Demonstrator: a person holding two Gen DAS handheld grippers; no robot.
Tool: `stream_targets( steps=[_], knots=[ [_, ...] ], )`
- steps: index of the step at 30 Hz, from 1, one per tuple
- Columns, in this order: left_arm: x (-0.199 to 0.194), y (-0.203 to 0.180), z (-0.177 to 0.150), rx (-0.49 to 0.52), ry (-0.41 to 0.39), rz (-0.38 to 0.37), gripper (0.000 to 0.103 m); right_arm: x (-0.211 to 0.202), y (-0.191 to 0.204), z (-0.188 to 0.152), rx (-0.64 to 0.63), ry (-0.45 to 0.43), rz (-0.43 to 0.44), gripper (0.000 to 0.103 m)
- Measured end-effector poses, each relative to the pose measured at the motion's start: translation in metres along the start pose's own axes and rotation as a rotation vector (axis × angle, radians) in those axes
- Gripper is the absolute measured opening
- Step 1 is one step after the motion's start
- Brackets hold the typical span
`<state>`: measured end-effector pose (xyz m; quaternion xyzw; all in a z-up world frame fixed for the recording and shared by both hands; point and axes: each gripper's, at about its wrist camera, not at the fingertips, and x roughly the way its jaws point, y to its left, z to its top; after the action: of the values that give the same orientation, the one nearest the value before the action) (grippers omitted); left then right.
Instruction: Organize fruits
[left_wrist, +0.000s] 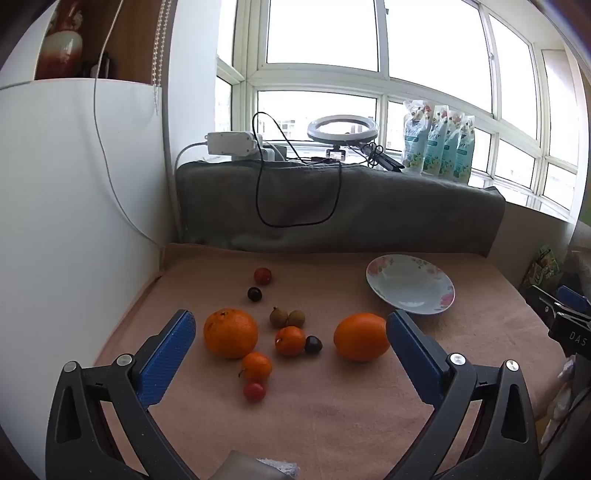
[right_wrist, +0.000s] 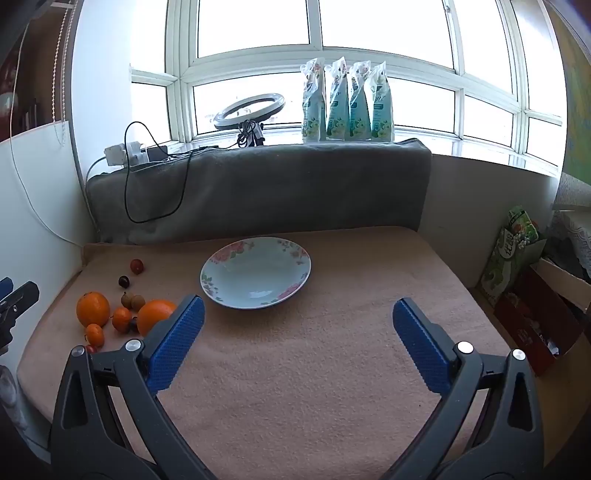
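Fruit lies loose on the pink cloth: a large orange (left_wrist: 230, 333) at left, another orange (left_wrist: 362, 336) at right, two small tangerines (left_wrist: 290, 340) (left_wrist: 256, 366), two brown longans (left_wrist: 287, 317), dark grapes (left_wrist: 313, 345) and red cherry tomatoes (left_wrist: 254, 391). A floral plate (left_wrist: 410, 283) stands empty behind them. My left gripper (left_wrist: 291, 339) hangs open above the fruit cluster, holding nothing. My right gripper (right_wrist: 298, 325) is open over bare cloth in front of the plate (right_wrist: 255, 272), with the fruit cluster (right_wrist: 122, 314) off to its left.
A grey towel-covered ledge (left_wrist: 340, 206) backs the table, with a ring light (left_wrist: 342, 129), a power strip (left_wrist: 231, 143) and dangling cables. Refill pouches (right_wrist: 347, 103) stand on the sill. A white wall (left_wrist: 74, 221) borders the left; boxes (right_wrist: 532, 295) sit off the right edge.
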<state>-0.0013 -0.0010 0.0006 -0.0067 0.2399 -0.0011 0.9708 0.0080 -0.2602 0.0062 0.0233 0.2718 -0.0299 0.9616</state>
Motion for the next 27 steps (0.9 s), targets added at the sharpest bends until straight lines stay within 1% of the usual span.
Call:
stream_targets(
  steps=[2,3,6,7,8,9,27],
  knots=[
    [-0.0017,-0.0024,-0.0001,0.010,-0.003,0.002,0.103,0.0001,0.0005,-0.0001,0.000,-0.001,0.001,0.103],
    [0.0015,-0.0020,-0.0007,0.001,0.014,0.010,0.103,-0.0001,0.0007,-0.0002,0.000,-0.003,0.001,0.103],
    [0.0007,-0.0060,-0.0005,0.009,0.010,0.010,0.103,0.0001,0.0016,-0.0002,-0.005,0.001,0.003,0.103],
    [0.0020,0.0027,-0.0047,-0.001,0.001,-0.006,0.103,0.0002,0.0017,-0.0001,-0.006,0.003,0.005,0.103],
    [0.0014,0.0027,-0.0053,-0.001,0.001,-0.007,0.103,0.0000,0.0016,0.0002,-0.007,0.004,0.007,0.103],
    [0.0027,-0.0006,-0.0015,-0.005,0.013,-0.002,0.103,0.0015,0.0042,0.0014,-0.008,0.004,0.008,0.103],
    [0.0021,-0.0015,-0.0015,-0.005,0.015,-0.001,0.103,0.0002,0.0017,-0.0002,-0.006,0.008,0.008,0.103]
  ],
)
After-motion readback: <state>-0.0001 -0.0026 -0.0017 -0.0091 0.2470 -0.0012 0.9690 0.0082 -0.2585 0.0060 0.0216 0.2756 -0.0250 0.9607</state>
